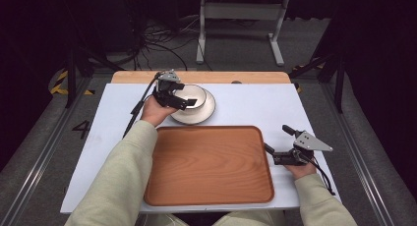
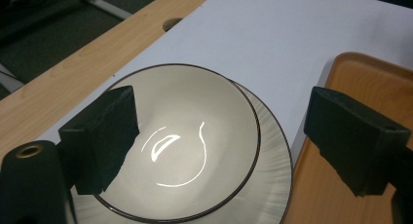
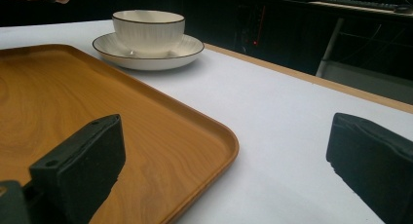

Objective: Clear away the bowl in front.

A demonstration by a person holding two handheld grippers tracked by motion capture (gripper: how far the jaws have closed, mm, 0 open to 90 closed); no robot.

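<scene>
The bowl (image 2: 195, 146) under my left jaws is cream-white and glossy, its rim edged by a thin dark line, its outer wall faintly ribbed. It stands upright and empty, light glinting off its inner floor. It sits in the middle of a matching saucer (image 2: 272, 185), cream with fine radial streaks and the same dark rim line. The pair rests on the white desk (image 1: 255, 103), just beyond the far left corner of the wooden tray (image 1: 211, 167).
</scene>
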